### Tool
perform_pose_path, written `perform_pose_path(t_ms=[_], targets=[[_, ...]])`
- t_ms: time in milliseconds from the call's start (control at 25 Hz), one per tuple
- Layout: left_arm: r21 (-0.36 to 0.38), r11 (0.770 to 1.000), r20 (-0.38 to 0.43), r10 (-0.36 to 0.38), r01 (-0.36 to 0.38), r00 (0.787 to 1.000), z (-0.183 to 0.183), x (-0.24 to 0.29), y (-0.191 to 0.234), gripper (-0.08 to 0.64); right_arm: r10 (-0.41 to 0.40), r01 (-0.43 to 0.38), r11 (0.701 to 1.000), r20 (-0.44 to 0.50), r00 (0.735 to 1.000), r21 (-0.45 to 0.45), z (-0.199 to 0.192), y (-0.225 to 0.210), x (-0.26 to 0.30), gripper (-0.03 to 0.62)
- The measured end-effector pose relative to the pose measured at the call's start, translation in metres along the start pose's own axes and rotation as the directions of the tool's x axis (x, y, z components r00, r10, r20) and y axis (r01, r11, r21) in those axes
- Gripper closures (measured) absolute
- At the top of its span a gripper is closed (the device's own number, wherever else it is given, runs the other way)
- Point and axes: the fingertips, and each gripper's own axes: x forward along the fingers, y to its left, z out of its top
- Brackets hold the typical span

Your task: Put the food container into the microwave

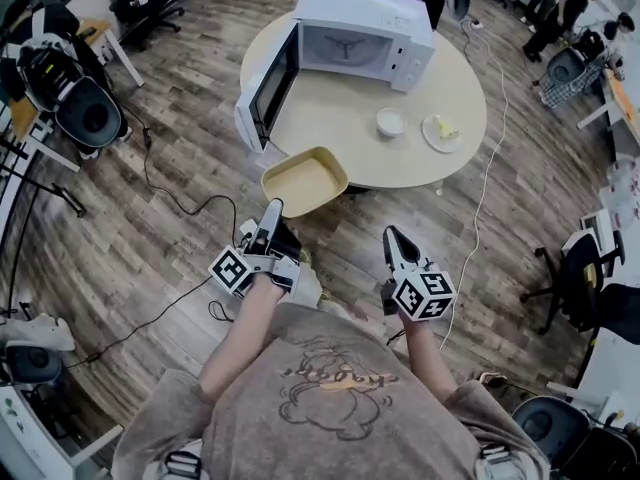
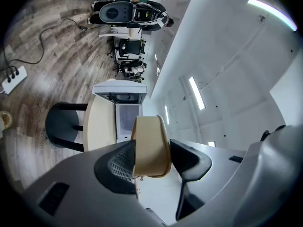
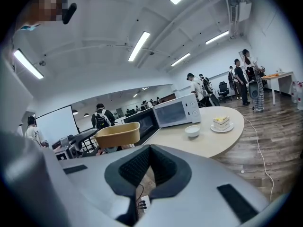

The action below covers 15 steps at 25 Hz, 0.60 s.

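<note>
Step in hand: transport. Food container (image 1: pixel 305 181) clamped at rim by left gripper (image 1: pixel 272 208); right gripper (image 1: pixel 390 233) closed, empty. Next, as judged: container to be fed level into open microwave (image 1: pixel 365 33).

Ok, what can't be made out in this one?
- Labels on the microwave buttons: too small in every view.
- What is in the bowl: right gripper view shows only its side; head view, too small.
- Whether a glass plate lies inside the microwave: too small in head view, washed out in right gripper view.
</note>
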Motion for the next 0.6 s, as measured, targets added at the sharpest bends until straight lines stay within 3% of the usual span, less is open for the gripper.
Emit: perform_pose_path(t_ms=[600], targets=[[-0.056,0.998,-0.015,-0.040,0.040,0.999,0.013,0.108,0.029,0.322,-0.012,0.012,1.000,0.002,1.000,-0.010,0.041,-0.049,0.072,0.592]])
